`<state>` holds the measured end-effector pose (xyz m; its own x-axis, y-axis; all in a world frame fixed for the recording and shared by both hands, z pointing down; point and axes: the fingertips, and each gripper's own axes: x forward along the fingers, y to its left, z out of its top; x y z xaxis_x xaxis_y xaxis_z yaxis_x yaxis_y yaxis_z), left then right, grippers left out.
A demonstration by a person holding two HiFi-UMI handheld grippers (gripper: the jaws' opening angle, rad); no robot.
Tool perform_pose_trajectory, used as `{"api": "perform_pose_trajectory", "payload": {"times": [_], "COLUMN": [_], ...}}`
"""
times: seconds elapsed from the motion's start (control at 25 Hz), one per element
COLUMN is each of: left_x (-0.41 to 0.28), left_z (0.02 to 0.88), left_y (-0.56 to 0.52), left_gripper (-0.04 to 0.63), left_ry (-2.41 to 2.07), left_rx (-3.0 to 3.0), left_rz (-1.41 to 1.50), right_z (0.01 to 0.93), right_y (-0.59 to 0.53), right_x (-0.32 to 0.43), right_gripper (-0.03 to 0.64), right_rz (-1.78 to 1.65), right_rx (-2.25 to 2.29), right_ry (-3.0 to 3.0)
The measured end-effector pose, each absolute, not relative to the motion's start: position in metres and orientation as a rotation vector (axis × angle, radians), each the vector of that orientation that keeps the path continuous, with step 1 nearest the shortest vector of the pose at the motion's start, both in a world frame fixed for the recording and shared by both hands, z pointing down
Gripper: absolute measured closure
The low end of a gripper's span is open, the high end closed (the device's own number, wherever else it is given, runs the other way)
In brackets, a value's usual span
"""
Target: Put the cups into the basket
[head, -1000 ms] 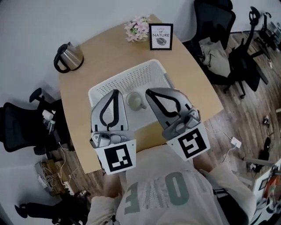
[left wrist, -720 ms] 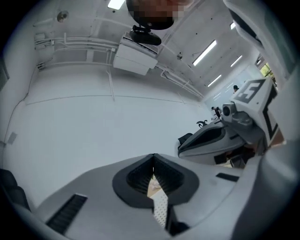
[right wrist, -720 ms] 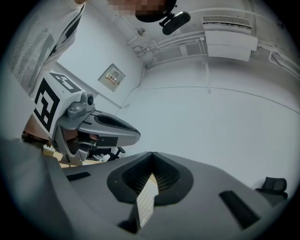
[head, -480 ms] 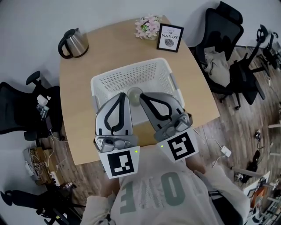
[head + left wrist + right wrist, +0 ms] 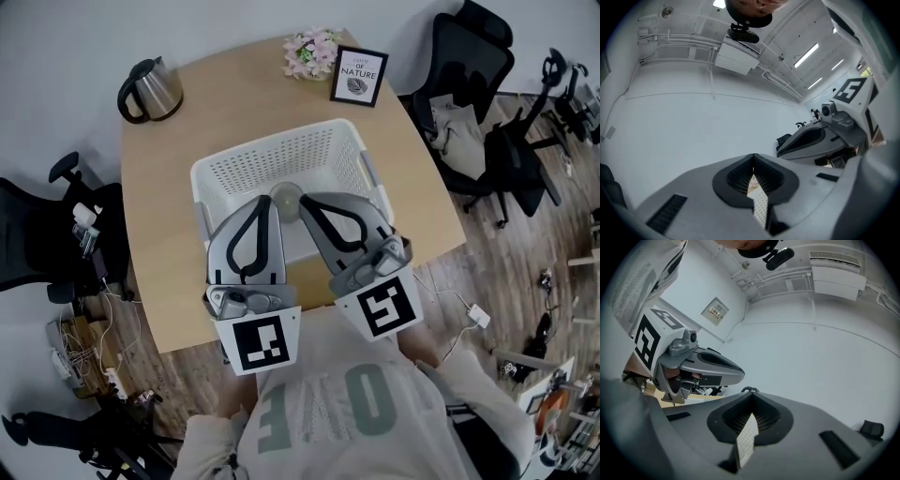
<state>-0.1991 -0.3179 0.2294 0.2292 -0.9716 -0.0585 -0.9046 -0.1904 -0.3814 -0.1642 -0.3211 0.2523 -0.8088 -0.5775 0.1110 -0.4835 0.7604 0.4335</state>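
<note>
Left gripper (image 5: 266, 201) and right gripper (image 5: 306, 201) are held closed, empty, over a white perforated plastic basket (image 5: 272, 150) containing a pale cup (image 5: 286, 196).

Surface: wooden table (image 5: 157, 239) | middle: white perforated basket (image 5: 272, 155) | far left: steel kettle (image 5: 150, 89) | far right: flowers (image 5: 312, 52), framed sign (image 5: 358, 77)

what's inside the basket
One cup shows near the middle of the basket. The left gripper and right gripper cover its near half, so anything lying there is hidden.
</note>
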Motion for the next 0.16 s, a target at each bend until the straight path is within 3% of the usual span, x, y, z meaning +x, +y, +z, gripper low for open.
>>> {"api": "perform_pose_trajectory", "payload": {"times": [0.16], "left_x": [-0.2035], "left_z": [0.2267], "left_y": [-0.3187], "left_gripper": [0.584], "left_ry": [1.736], "left_rx": [-2.162], "left_rz": [-0.275], "right_z": [0.2521], "right_y": [-0.3201], "right_x": [-0.1680], "right_gripper": [0.620], "right_rz": [-0.580], "right_rx": [0.829], "right_ry": [-2.716]}}
